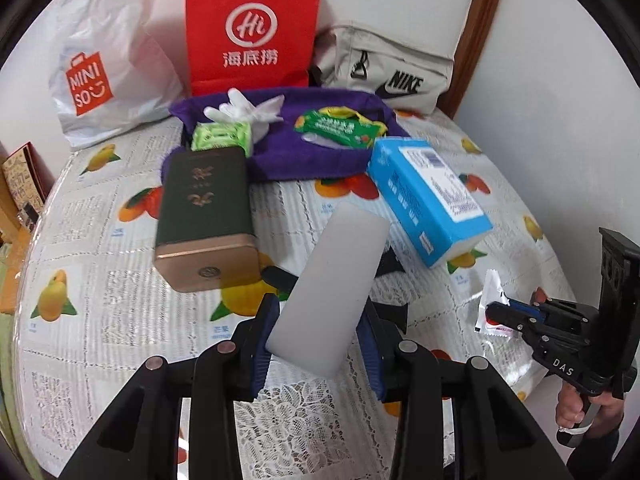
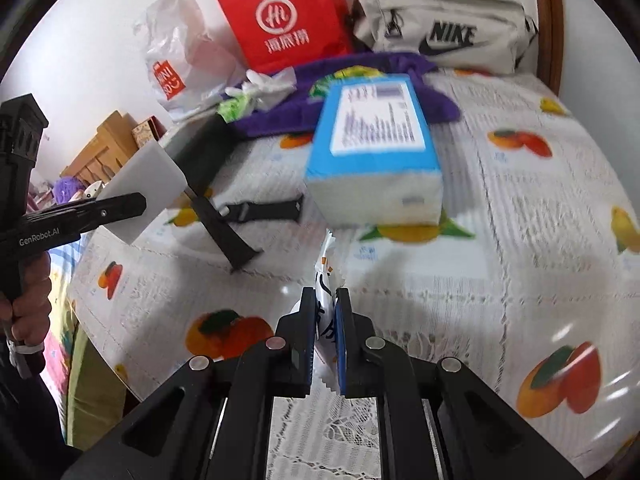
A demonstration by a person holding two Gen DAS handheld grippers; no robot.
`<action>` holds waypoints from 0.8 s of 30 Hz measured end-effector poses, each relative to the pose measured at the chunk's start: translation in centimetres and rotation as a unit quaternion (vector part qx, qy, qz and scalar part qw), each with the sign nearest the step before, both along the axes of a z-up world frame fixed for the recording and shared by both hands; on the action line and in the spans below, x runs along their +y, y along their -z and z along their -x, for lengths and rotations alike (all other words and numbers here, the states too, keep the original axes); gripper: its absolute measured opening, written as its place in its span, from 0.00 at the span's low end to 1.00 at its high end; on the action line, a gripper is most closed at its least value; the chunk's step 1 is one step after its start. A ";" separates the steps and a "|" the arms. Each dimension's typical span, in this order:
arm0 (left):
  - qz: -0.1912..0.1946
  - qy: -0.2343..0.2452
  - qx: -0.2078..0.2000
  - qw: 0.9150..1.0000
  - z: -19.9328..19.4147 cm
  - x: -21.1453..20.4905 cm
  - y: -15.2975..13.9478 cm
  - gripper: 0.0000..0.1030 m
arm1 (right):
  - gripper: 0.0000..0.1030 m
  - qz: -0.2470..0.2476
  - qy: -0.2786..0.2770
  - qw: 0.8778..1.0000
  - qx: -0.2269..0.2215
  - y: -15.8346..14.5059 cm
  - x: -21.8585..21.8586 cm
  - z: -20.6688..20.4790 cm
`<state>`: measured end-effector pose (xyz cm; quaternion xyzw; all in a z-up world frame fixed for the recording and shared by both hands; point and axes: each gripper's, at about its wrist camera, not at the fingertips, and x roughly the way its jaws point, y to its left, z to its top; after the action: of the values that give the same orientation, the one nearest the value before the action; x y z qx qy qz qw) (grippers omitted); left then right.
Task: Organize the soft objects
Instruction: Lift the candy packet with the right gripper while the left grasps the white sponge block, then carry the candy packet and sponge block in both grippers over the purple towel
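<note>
Red Haidilao paper bag (image 1: 253, 28) upright against wall, white Miniso plastic bag (image 1: 105, 60) to its left, beige Nike pouch (image 1: 394, 68) to its right. Dark green tin (image 1: 204, 216) lying on fruit-print tablecloth (image 1: 92, 248). Black strap (image 2: 262, 211) flat on cloth.

The white plastic bag (image 1: 104, 68) carries "MINISO" on a red shopping-bag logo. The red paper bag (image 1: 252, 28) shows "Hi" in a white ring above "海底捞". The beige pouch (image 1: 392, 64) reads "NIKE" with a swoosh. The right claw (image 1: 498, 314) is marked "DAS"; the left claw (image 2: 136, 204) reads "GenRobot.AI".
</note>
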<state>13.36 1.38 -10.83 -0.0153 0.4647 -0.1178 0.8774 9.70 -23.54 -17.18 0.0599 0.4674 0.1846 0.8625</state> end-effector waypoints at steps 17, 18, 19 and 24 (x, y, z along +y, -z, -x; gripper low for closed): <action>0.031 -0.048 -0.043 0.997 -0.8 3.0 -5.6 0.36 | 0.09 0.011 -0.012 0.996 -0.084 -8.7 0.2 -1.8; 0.031 -0.051 -0.045 0.997 -1.0 3.2 -6.0 0.36 | 0.09 0.010 -0.011 0.996 -0.087 -9.0 0.2 -2.0; 0.033 -0.053 -0.047 0.997 -1.2 3.3 -6.3 0.36 | 0.09 0.009 -0.012 0.996 -0.091 -9.5 0.3 -2.3; 0.034 -0.058 -0.055 0.996 -2.5 3.7 -7.6 0.36 | 0.09 0.009 -0.014 0.994 -0.110 -11.2 0.4 -3.5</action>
<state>15.87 5.06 -3.21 -0.0661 0.4101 -0.0833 0.9058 13.24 -23.15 -5.95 0.0251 0.3718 0.1980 0.9066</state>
